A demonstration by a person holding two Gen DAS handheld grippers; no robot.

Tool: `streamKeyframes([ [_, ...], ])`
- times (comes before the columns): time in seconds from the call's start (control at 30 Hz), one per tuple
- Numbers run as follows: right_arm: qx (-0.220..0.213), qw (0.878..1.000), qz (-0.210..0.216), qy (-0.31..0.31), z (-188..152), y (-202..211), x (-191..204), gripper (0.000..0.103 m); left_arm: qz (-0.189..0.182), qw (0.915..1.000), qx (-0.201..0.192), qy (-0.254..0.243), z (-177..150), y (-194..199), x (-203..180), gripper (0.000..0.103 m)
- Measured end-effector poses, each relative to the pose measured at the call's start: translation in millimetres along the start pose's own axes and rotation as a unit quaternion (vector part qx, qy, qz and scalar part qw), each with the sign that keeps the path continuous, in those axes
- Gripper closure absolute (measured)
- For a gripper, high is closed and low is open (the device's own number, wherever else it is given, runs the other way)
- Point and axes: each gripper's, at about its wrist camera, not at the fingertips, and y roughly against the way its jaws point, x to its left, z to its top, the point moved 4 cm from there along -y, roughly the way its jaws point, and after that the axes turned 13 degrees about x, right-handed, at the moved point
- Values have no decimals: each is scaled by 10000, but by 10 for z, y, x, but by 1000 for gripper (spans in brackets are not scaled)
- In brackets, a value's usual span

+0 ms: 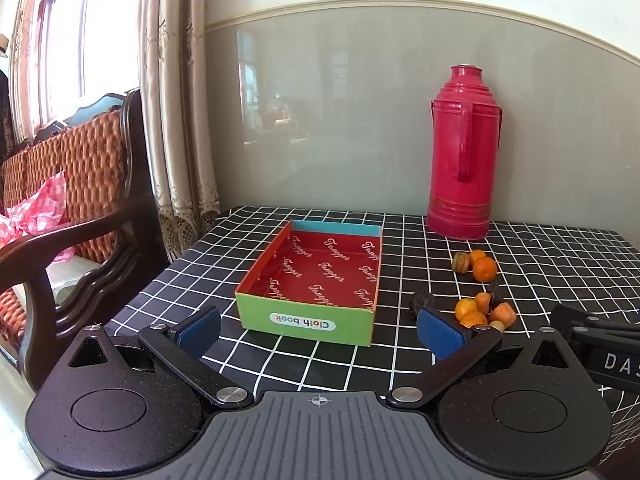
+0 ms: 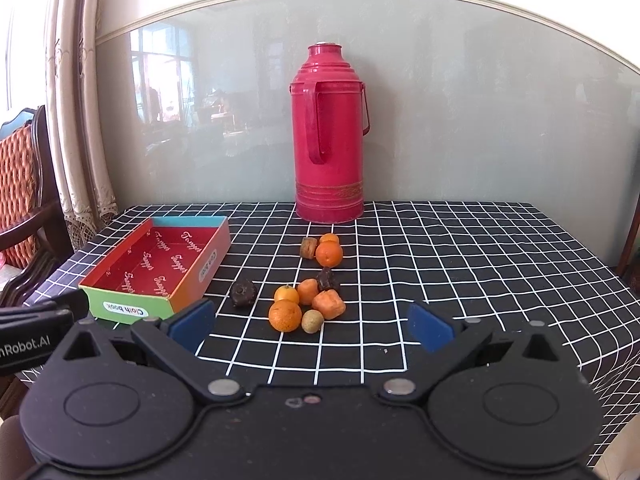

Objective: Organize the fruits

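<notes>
An empty open cardboard box (image 1: 320, 276) with a red inside and a green front marked "Cloth book" sits on the checked tablecloth; it also shows at the left of the right wrist view (image 2: 160, 272). Several small fruits lie to its right: oranges (image 2: 285, 315) (image 2: 329, 253), orange-brown pieces (image 2: 329, 304), dark ones (image 2: 243, 293) and a small green one (image 2: 312, 321). They show in the left wrist view too (image 1: 480, 308). My left gripper (image 1: 318, 330) is open before the box. My right gripper (image 2: 312, 326) is open just short of the near fruits.
A tall red thermos (image 2: 329, 136) stands at the back by the wall, behind the fruits. A wooden chair with an orange cushion (image 1: 72, 184) stands left of the table, by a curtain. The table's edges (image 2: 624, 280) lie close at right and left.
</notes>
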Motion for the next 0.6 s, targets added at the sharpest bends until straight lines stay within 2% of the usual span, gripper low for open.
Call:
streamKeyframes([
  [0.6,-9,10000,-49,-37,-13,-4,-25,6,10,9999,-77,-124,29,8,-56,0],
])
